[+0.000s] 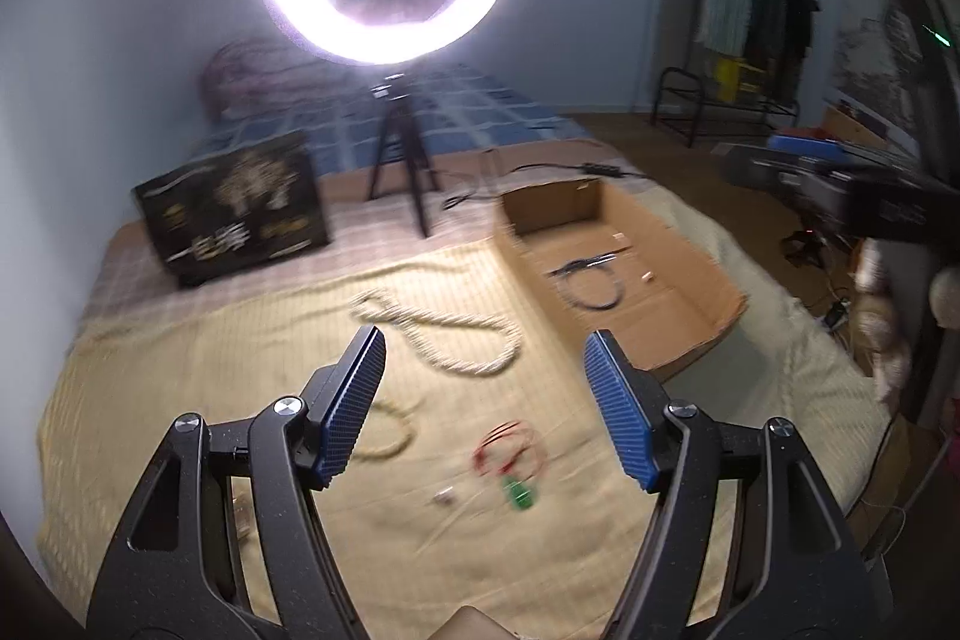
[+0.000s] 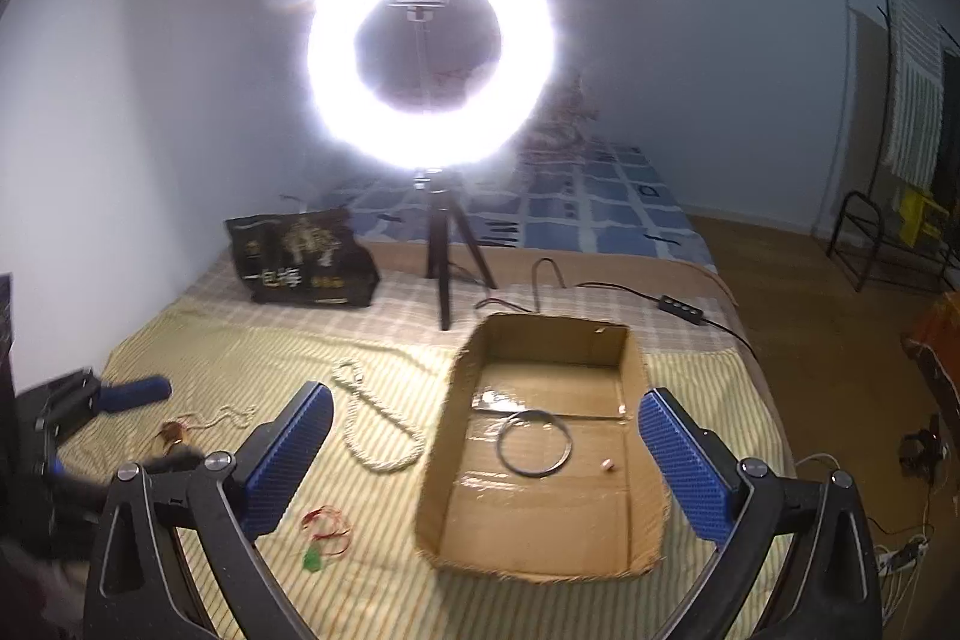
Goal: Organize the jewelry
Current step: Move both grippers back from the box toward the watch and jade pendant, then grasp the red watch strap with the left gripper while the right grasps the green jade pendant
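While both tools gape wide and empty, only the right view shows the left tool (image 2: 129,394) beside a brown trinket (image 2: 174,434).

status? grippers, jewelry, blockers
Left gripper and right gripper open, empty. Dark ring in box; pearl strand and red string on bed. Nothing blocking.

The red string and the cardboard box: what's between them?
Nothing. In the right wrist view, only bare striped blanket lies between the red string and the box.
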A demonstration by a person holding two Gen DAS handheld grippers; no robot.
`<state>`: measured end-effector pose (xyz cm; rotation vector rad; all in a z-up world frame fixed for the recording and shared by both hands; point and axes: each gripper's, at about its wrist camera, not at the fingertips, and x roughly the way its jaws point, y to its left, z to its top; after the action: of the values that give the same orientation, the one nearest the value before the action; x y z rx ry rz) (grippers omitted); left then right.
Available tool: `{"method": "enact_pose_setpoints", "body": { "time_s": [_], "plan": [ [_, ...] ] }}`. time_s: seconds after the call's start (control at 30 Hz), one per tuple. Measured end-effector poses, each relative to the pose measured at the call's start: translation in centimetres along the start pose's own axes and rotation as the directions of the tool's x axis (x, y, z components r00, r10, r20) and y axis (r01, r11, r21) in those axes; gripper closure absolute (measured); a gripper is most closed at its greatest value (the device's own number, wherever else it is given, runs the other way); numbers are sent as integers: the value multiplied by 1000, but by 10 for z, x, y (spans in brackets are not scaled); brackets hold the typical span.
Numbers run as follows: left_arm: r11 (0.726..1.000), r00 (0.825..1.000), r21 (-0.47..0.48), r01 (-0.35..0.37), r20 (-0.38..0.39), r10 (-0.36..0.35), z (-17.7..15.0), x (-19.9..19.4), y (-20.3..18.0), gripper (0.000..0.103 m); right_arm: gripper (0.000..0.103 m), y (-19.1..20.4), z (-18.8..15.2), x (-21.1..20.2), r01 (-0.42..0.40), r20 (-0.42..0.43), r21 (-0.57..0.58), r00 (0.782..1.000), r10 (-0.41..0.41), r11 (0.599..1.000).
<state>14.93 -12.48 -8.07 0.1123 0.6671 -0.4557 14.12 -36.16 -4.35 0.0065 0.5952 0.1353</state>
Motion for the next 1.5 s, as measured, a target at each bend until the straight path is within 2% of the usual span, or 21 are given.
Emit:
{"method": "enact_pose_setpoints", "body": {
  "time_s": [0.13, 0.33, 0.5, 0.73, 0.87, 1.03, 1.2, 1.33, 1.5],
  "plan": [
    [997, 998, -31, -69, -14, 68, -14, -12, 35, 32, 0, 17, -10, -6, -54, 0, -26, 999, 54, 998],
    [984, 987, -78, -159, -43, 156, -38, -27, 84, 32, 0, 48, -29, 6, -106, -90, -101, 991, 97, 989],
    [971, 978, -132, -199, -86, 189, -60, -35, 117, 32, 3, 68, -49, 22, -165, -174, -108, 974, 145, 980],
    [944, 961, -212, -253, -163, 222, -97, -33, 159, 32, 15, 88, -86, 40, -204, -275, -112, 947, 167, 973],
    [933, 962, -272, -235, -201, 184, -114, -26, 176, 32, 24, 101, -108, 55, -220, -327, -130, 930, 167, 967],
    [905, 961, -369, -212, -245, 126, -130, -9, 195, 32, 32, 112, -123, 71, -232, -369, -145, 915, 165, 962],
    [866, 957, -459, -198, -281, 70, -137, 13, 212, 54, 42, 116, -134, 86, -238, -397, -131, 902, 169, 962],
    [834, 957, -521, -179, -288, 26, -144, 25, 221, 56, 50, 117, -139, 95, -239, -412, -108, 894, 176, 965],
    [826, 954, -538, -172, -301, 2, -150, 37, 221, 59, 57, 122, -143, 103, -243, -425, -113, 888, 175, 963]
  ]
}}
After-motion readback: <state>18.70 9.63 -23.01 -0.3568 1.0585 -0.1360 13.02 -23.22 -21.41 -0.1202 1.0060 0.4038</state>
